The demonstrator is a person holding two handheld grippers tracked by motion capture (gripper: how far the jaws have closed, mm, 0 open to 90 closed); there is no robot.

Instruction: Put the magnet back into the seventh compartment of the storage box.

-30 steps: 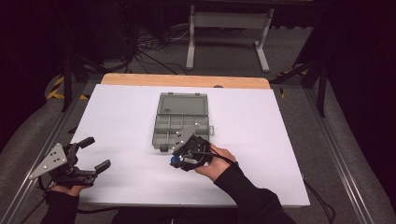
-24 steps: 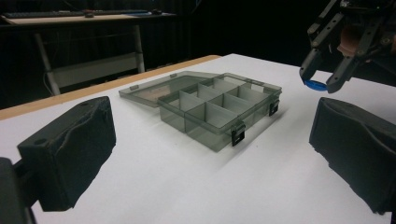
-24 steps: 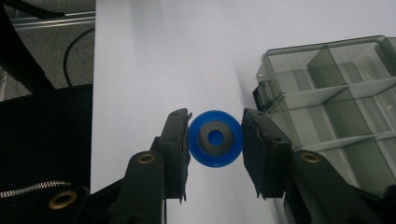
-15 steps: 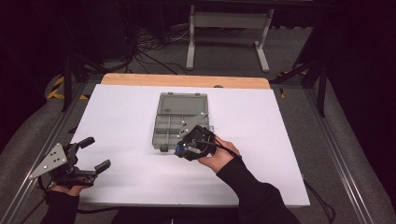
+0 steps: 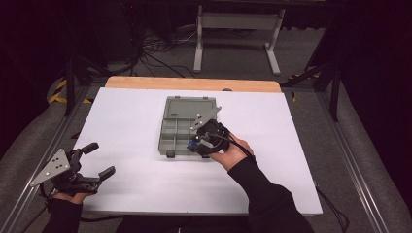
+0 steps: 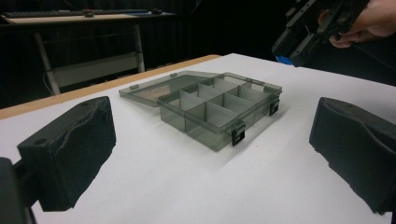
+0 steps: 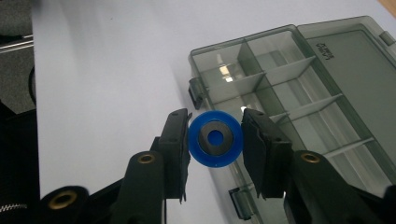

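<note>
A grey see-through compartment box (image 5: 188, 108) lies open mid-table, its lid flat on the far side. My right gripper (image 5: 197, 144) hovers over the box's near right corner, shut on a blue ring (image 5: 193, 144). In the right gripper view the blue ring (image 7: 205, 156), with its dark inner disc, sits squeezed between the jaws of my right gripper (image 7: 215, 138) above the box (image 7: 299, 84) edge by a latch. My left gripper (image 5: 101, 158) rests open near the table's front left; in its own view the left gripper (image 6: 215, 149) faces the box (image 6: 219, 109) with nothing between its jaws.
The white table top (image 5: 126, 121) has a wooden strip (image 5: 194, 83) along its far edge. Beyond it stand a metal stand (image 5: 238, 29) and cables on the floor. The box's compartments look empty. The right gripper (image 6: 299, 42) is seen at the upper right of the left gripper view.
My right gripper has carried the blue ring away from the table's front, from just before the box to over its near right part. The left gripper has stayed put.
</note>
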